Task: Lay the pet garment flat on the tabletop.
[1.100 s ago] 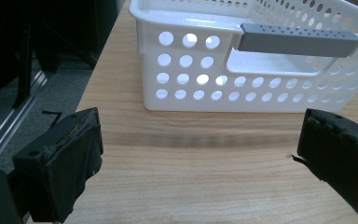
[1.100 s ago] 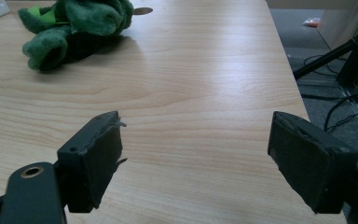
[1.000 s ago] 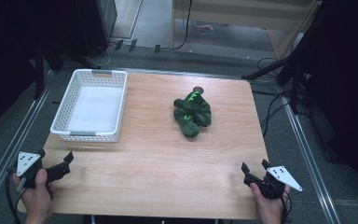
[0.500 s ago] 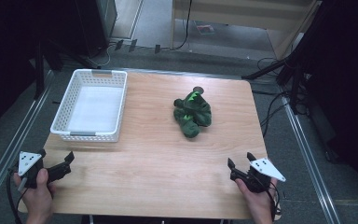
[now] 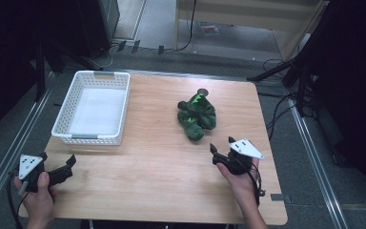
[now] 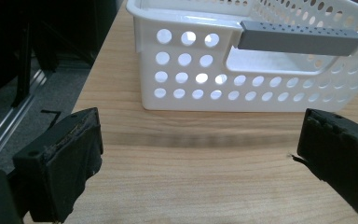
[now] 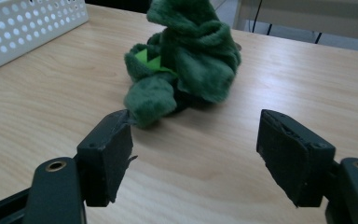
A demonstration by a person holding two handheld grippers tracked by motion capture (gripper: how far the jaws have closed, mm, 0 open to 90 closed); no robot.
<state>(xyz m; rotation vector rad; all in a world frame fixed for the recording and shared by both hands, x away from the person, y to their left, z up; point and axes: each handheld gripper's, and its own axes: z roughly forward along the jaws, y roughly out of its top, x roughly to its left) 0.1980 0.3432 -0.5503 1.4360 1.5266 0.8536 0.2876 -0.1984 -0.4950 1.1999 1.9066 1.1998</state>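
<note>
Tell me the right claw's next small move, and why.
Probably ease the right claw forward toward the green plush toy. Its jaws, which have just been closing a little, stand apart with nothing between them, and the toy lies just ahead on the table, untouched.

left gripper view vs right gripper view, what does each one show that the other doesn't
Left gripper view: the basket's grey handle and the dark floor beside the table, between the left gripper's open jaws. Right gripper view: the green plush toy lying just beyond the right gripper's open jaws, nothing between them. Both: the white perforated basket and the wooden table.
</note>
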